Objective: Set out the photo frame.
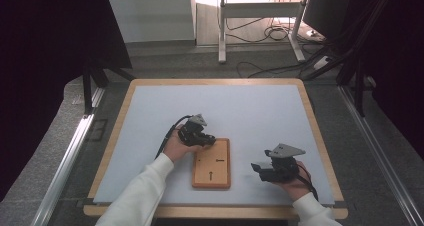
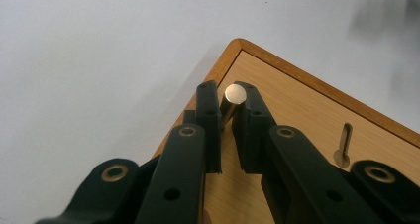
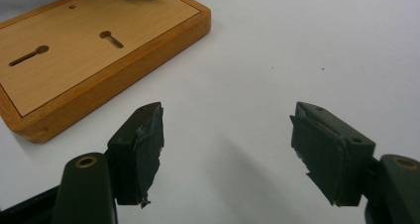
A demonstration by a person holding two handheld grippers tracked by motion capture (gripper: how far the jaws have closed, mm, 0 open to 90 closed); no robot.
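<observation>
A flat wooden board (image 1: 211,176) with two keyhole slots (image 3: 28,55) lies near the table's front edge. My left gripper (image 1: 210,141) is over the board's far left corner (image 2: 237,43). It is shut on a short metal pin (image 2: 233,96), whose round shiny end faces the camera. A second keyhole slot (image 2: 343,142) shows to the right of the jaws. My right gripper (image 1: 257,168) rests low to the right of the board, pointing toward it. In the right gripper view it (image 3: 229,116) stands wide open with nothing between its worn pads (image 3: 143,144).
The table top is a pale mat (image 1: 250,111) in a wooden frame (image 1: 215,81). A small round hole (image 3: 72,7) sits near the board's far end. Beyond the table are a dark floor, cables (image 1: 270,33) and white desk legs (image 1: 221,31).
</observation>
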